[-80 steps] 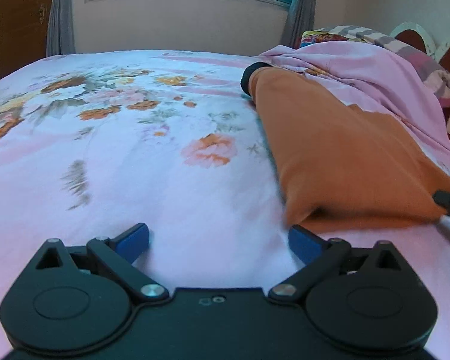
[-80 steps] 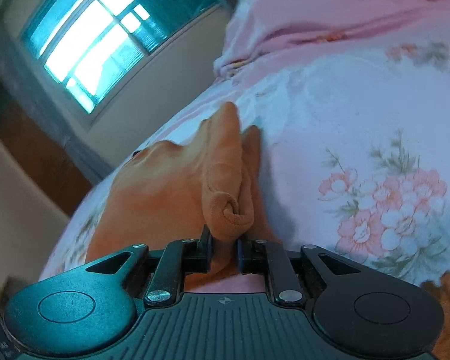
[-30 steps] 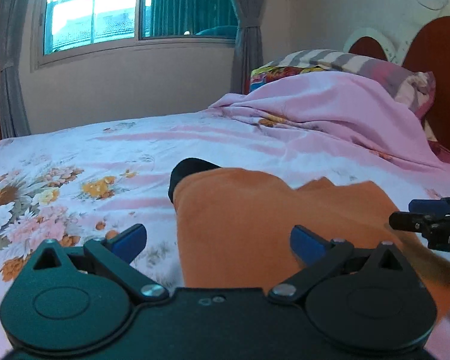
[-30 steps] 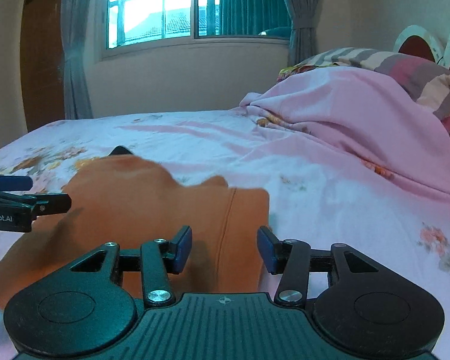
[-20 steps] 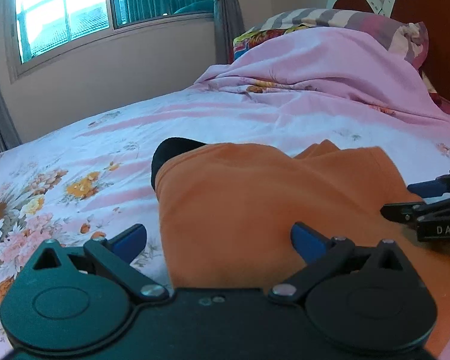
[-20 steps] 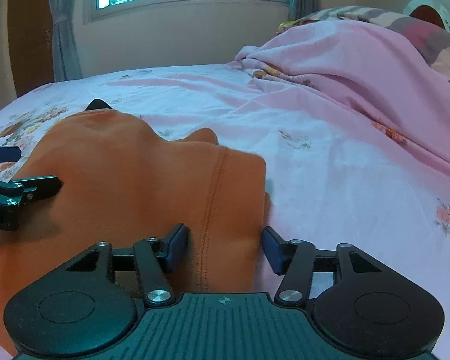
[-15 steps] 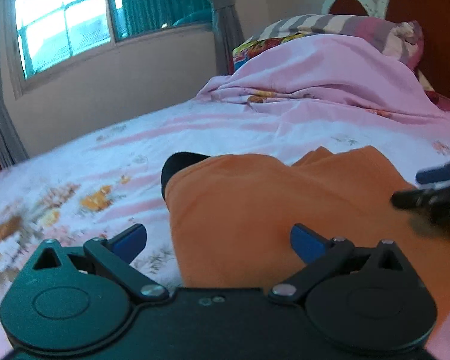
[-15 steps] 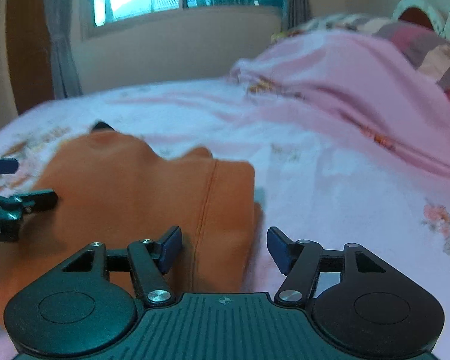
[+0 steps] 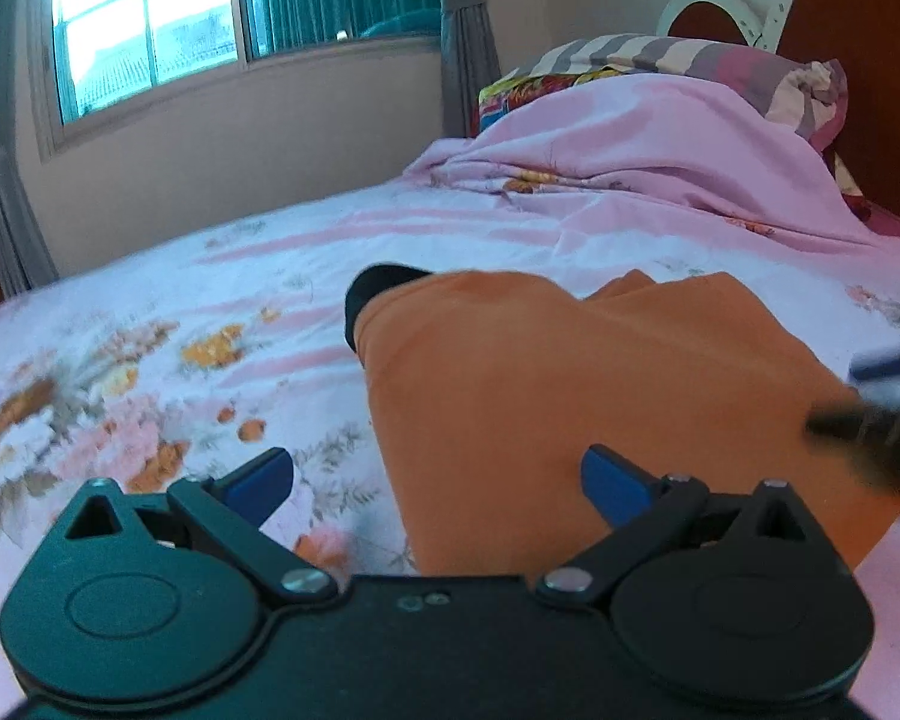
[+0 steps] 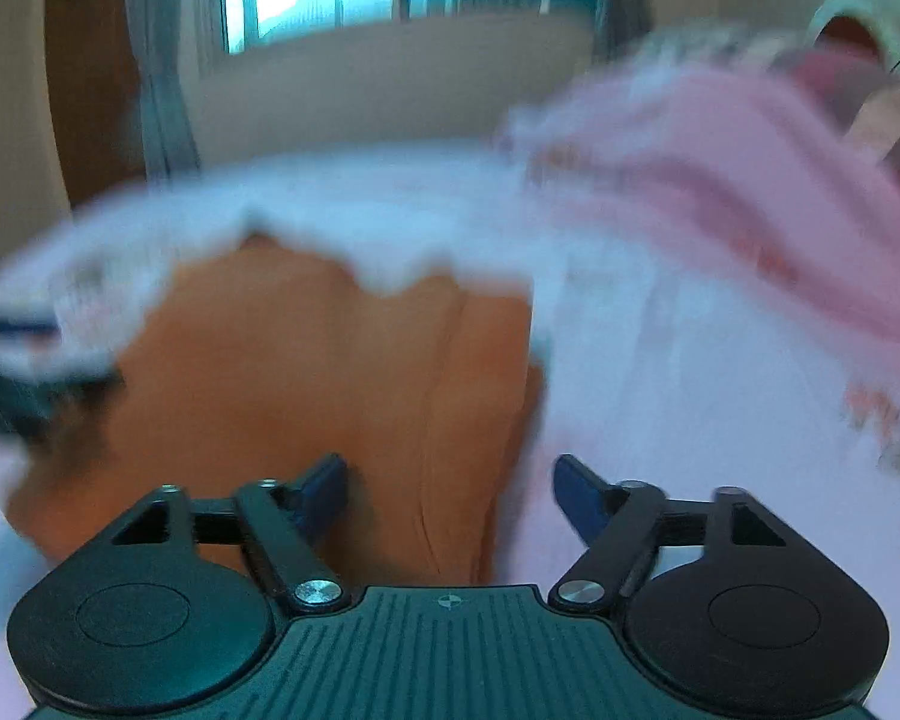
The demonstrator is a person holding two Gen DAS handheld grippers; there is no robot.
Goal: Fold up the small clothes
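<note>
An orange garment (image 9: 570,396) with a black cuff (image 9: 378,285) lies folded on the floral bedsheet (image 9: 168,324). My left gripper (image 9: 438,480) is open and low over the garment's near left edge, its pads clear of the cloth. In the blurred right wrist view the same orange garment (image 10: 330,372) lies ahead. My right gripper (image 10: 450,489) hovers over its right edge with jaws opening; cloth lies under the gap, not pinched. The right gripper (image 9: 870,402) also shows as a dark blur at the left wrist view's right edge.
A bunched pink blanket (image 9: 642,162) and striped pillow (image 9: 678,60) lie at the bed's head, before a brown headboard (image 9: 870,72). A window (image 9: 168,24) with grey curtains sits in the far wall. Floral sheet stretches to the left of the garment.
My right gripper's jaws have spread wider and no longer pinch the orange cloth, which now lies flat. The left view has shifted slightly; the right view has blurred with motion.
</note>
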